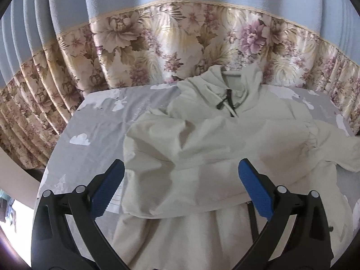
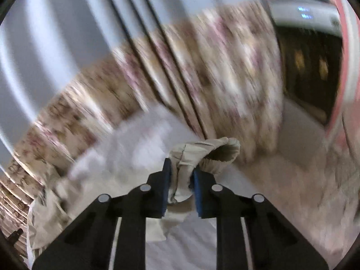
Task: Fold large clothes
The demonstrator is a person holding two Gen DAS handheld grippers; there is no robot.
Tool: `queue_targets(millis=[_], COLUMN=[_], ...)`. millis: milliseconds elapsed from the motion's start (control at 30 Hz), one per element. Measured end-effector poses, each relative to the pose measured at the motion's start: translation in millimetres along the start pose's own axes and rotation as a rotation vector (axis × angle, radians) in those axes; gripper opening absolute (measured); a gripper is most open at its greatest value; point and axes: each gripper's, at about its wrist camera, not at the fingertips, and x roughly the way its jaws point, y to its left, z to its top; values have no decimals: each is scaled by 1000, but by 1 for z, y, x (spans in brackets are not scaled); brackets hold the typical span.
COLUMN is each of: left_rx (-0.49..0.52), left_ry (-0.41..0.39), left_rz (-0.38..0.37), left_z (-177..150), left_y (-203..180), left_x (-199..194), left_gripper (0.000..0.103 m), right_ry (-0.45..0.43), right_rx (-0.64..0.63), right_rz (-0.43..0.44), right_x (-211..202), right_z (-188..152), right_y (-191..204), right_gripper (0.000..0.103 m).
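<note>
A pale cream hooded jacket [image 1: 216, 135] lies face-up on a grey sheet printed with white clouds [image 1: 90, 121], hood [image 1: 234, 78] toward a floral curtain [image 1: 157, 45], as a household fold gets under way; one sleeve [image 1: 202, 153] is laid across the chest, a placement that judging by the task narrows the garment before it is doubled lengthwise; the other sleeve [image 1: 333, 148] trails off toward the sheet's right edge.

The left gripper [image 1: 181, 186] hovers over the jacket's lower half with its blue-padded jaws spread wide and nothing between them; it appears to wait, or to be poised to pin the cloth, though which cannot be told. The right gripper [image 2: 181, 186] is clenched on the elastic cuff [image 2: 202, 155] of a sleeve, bunched fabric pinched between its pads and the cuff's open mouth flaring just beyond the tips; gripping at the cuff gives control of the sleeve's whole length; the heavy blur of the right wrist view suggests the gripper is swinging, probably carrying this sleeve inward.

By count: one jacket, one hood, two sleeves, two black drawcord ends [image 1: 222, 103] at the collar, two grippers, one sheet, one curtain; a pale appliance with a lit display [image 2: 303, 11] sits blurred in the background.
</note>
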Motion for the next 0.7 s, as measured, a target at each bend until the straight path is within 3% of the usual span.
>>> queue_targets(millis=[133,233,300,500,700], left_rx=[-19,-39,-58,-49,-81], left_ry=[7,5,20,56,50], left_rz=[19,22,17,32,50], left_z=[4,2,0,-4,-1], left_y=[13,22,26,32,46], left_x=[2,5,11,25,27], left_gripper=[100,100,100,100,100], right_ry=[-142,-131,-86,82,180], right_rx=[-76,-188,-265,-415,-542], right_rz=[68,65,72,209,487], right_x=[-33,-28,-11,35,30], right_z=[76,84,73,2,-78], right_y=[55,100,127,218,344], right_gripper=[13,12,12,11,6])
